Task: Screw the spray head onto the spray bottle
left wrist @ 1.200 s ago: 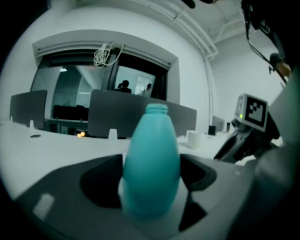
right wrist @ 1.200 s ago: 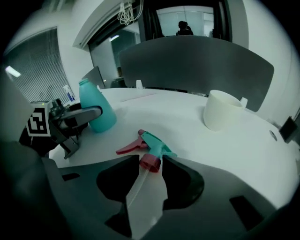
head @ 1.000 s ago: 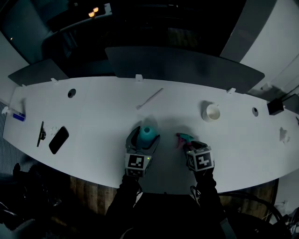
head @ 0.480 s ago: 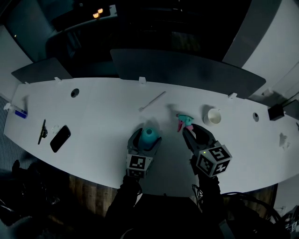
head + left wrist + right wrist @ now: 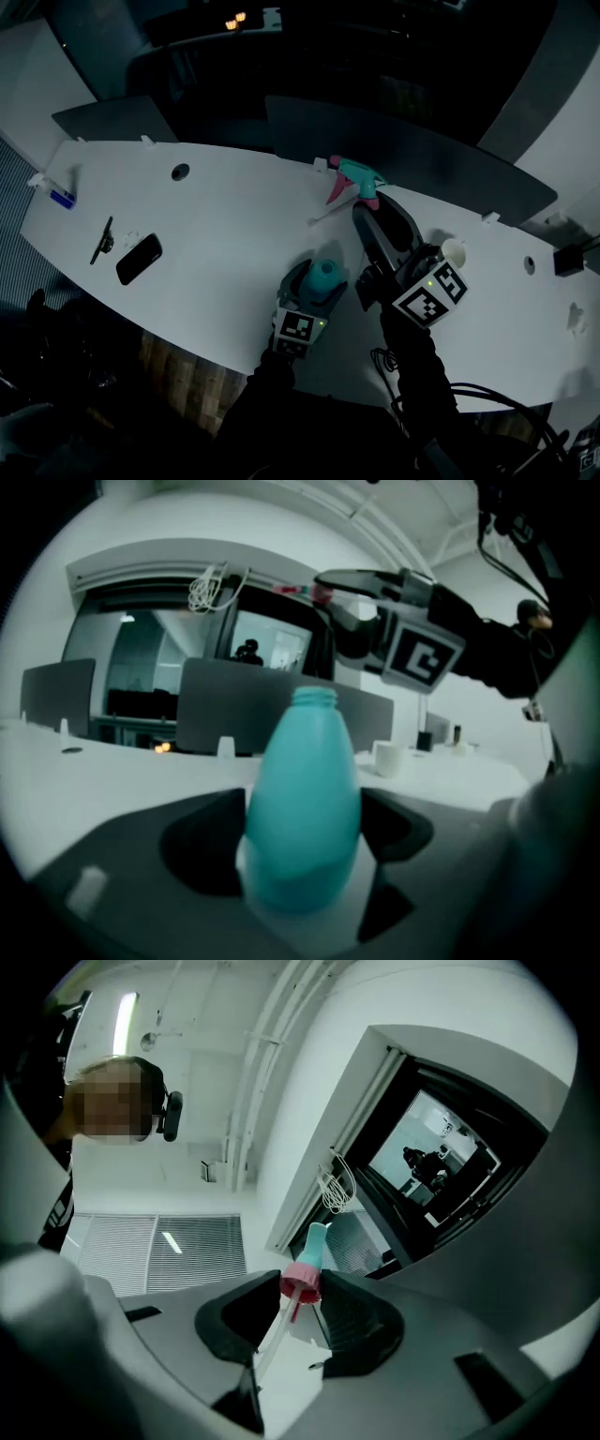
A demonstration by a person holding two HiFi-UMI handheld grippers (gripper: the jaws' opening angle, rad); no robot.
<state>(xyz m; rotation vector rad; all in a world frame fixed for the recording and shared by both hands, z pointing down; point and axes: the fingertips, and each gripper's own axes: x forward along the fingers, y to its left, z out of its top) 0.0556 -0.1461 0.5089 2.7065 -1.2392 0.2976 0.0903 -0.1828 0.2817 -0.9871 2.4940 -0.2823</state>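
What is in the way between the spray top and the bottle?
Nothing visible. The right gripper holds the spray head up in the air, and the bottle stands below with its neck uncovered, so the path down looks clear.

In the head view the left gripper (image 5: 317, 278) hides all of the bottle (image 5: 325, 273) but its top, and in the left gripper view the bottle's lower part is blurred. In the right gripper view the spray head (image 5: 305, 1274) shows only its pink collar, its tube and a teal end, with the trigger out of sight. The small dark thing (image 5: 101, 240) beside the phone (image 5: 139, 259) at the far left of the table (image 5: 216, 216) is too small to tell.
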